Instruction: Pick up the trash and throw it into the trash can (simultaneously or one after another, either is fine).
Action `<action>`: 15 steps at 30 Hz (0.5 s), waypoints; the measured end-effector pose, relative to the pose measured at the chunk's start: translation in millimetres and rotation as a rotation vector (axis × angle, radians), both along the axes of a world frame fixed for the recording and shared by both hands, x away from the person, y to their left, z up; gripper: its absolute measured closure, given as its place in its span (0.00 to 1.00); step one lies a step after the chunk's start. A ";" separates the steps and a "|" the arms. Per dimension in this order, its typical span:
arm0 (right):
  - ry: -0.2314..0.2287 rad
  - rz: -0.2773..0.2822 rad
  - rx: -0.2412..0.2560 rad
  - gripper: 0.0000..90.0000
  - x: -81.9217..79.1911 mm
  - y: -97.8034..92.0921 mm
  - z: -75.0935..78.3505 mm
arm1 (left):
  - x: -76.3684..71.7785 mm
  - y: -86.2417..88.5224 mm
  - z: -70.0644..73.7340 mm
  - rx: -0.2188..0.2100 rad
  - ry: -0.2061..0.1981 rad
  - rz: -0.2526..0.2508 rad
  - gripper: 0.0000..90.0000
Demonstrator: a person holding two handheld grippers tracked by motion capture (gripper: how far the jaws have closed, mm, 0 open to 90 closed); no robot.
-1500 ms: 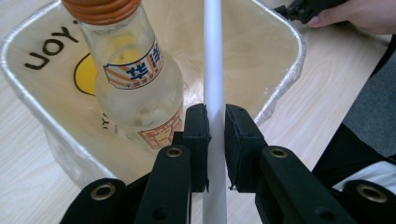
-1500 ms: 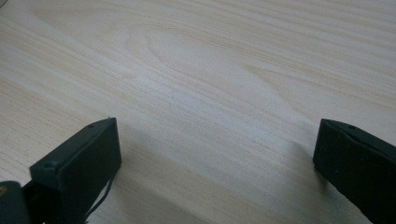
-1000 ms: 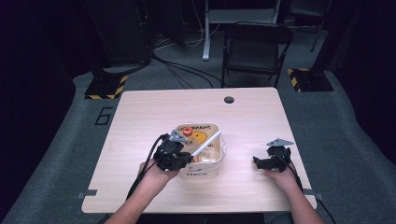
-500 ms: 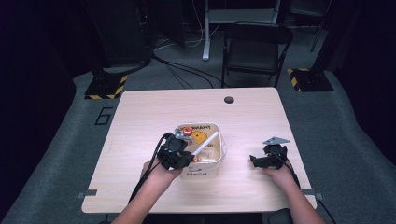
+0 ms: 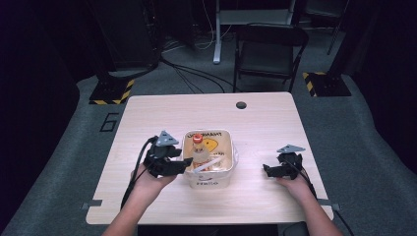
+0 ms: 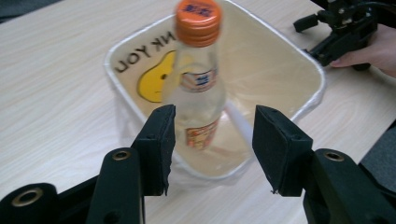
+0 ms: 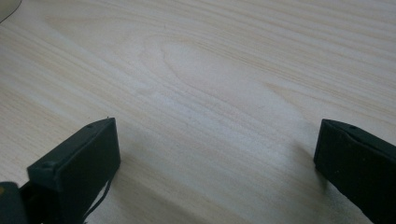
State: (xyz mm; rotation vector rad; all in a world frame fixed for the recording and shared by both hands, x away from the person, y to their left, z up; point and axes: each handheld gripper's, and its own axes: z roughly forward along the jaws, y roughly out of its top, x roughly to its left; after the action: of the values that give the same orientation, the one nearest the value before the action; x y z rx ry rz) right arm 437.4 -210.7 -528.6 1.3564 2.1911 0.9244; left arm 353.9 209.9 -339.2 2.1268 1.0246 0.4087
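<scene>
The clear bottle [image 6: 198, 88] with the orange cap stands in the cream tub [image 6: 299, 70]; I judge it light, slippery (probably plastic), best gripped mid-body. My left gripper [image 6: 212, 142] gapes before it; my right gripper [image 5: 274, 170], beside the tub, gapes empty.

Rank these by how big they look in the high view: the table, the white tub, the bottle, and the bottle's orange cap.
1. Table, by far the largest.
2. White tub.
3. Bottle, standing inside the tub.
4. Orange cap, the smallest.
</scene>
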 end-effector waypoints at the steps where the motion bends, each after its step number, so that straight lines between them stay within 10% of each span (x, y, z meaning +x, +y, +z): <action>1: -0.002 0.003 -0.003 0.00 0.0 -0.3 -0.1 | -0.4 5.1 -0.6 -0.003 -0.012 0.009 0.53; 15: -0.003 0.008 -0.002 0.00 -0.9 -0.5 -0.1 | 6.6 51.3 -25.0 0.014 -0.078 0.027 0.46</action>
State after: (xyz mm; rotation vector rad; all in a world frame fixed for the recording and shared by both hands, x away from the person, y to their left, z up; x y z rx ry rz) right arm 436.5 -211.2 -528.8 1.3458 2.1962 0.9259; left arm 360.5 261.2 -364.2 2.0942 1.0094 0.5090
